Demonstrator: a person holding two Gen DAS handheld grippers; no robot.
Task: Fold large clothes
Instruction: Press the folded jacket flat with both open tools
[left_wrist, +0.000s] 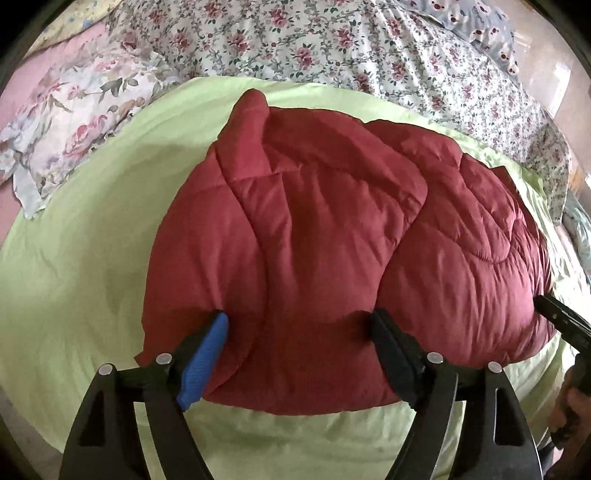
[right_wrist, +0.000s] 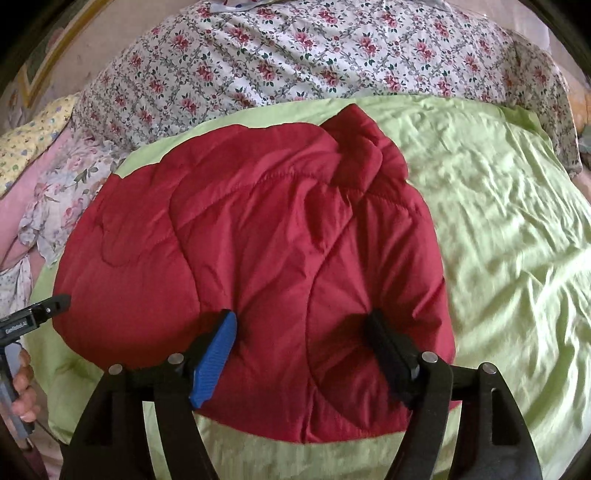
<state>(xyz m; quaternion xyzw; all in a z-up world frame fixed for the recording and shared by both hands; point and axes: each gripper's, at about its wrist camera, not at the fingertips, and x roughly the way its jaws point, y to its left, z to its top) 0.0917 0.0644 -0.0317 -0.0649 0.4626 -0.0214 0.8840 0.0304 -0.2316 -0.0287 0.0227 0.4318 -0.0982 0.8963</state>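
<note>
Nearest in each wrist view, the near hem of a red quilted jacket is met by spread claws: the left claw is seen with its blue pad and black pad well apart, both tips pressed into the padding, nothing pinched between them. The right claw is likewise held wide, its fingers resting on the jacket's near edge without a closed grip. The jacket is laid folded into a thick bundle on a light green sheet spread over the bed. In the left view, a bare strip of sheet is left below the hem and a broad band to the jacket's left; in the right view, a wide wrinkled expanse of sheet is left open to the jacket's right. The collar is seen bunched at the far edge. Beyond the sheet's far border, a floral quilt is heaped, and a rose-print pillow is placed at the far left.
</note>
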